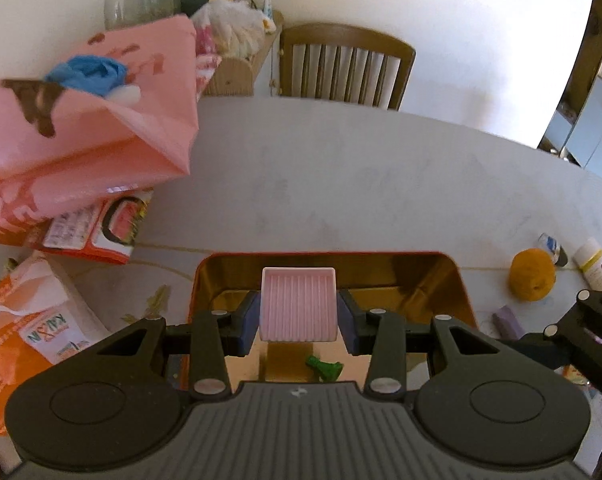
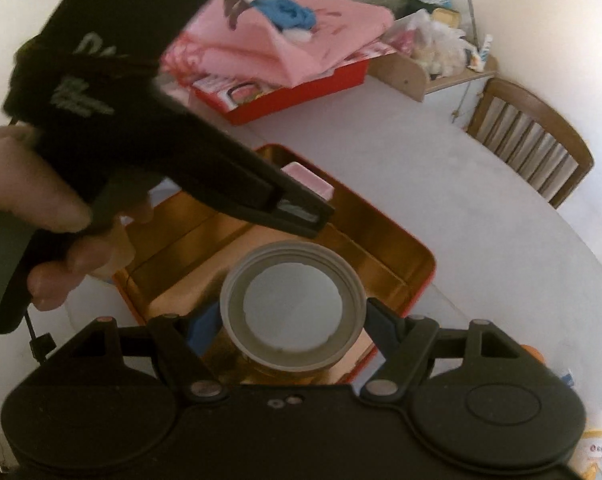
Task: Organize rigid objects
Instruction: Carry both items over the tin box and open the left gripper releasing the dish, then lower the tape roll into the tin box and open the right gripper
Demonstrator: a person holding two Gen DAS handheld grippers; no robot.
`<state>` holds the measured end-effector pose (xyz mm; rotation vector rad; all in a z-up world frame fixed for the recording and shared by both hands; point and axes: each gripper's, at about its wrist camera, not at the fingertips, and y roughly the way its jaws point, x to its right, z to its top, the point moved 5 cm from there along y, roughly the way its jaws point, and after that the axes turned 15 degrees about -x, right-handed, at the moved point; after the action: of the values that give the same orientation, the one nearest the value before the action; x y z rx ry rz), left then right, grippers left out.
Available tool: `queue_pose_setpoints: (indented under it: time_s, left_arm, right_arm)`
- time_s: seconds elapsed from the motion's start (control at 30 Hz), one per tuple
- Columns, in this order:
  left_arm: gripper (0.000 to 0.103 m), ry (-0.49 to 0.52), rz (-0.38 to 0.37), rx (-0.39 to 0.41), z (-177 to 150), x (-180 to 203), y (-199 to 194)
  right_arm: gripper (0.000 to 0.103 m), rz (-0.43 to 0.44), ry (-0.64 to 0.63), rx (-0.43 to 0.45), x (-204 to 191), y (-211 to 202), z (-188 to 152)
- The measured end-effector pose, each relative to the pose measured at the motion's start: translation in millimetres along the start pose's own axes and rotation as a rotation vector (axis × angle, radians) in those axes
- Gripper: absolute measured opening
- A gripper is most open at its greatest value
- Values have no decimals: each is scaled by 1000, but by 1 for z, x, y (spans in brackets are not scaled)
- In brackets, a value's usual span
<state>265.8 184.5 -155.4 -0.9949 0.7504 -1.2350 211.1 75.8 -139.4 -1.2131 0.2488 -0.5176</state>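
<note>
Your left tool [image 1: 299, 322] pinches one pink ridged dish [image 1: 299, 304] over the red tin [image 1: 459, 280] on the bench [image 1: 381, 184]. Your right tool [image 2: 293, 320] squeezes one grey lid [image 2: 293, 304] there. Only the left view shows the tiny green thing [image 1: 325, 368], half hidden.

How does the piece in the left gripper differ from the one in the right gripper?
The pink ridged tray is square, while the grey jar is round. The left gripper clamps the tray narrowly at its sides; the right gripper spans the jar widely. Both are held over the open gold-lined tin.
</note>
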Motion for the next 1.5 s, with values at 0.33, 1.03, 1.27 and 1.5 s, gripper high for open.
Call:
queue_pose_setpoints:
  time_s: [0.33,1.03,1.27,1.5]
  left_arm:
    - [40,61,13,-55,-3,9,27]
    - [41,47,-16,-125,3,3,55]
    - [45,44,-13,-103,-3,3,41]
    - [50,40,-16,-61,-13,5,13]
  right_arm:
    - [75,-12,-26,-61,-6,26,3]
    - [77,13,22,-48,4,23,3]
    - [79,27,61,-19,11,10,-1]
    - [81,48,120,36,24,-14,-9]
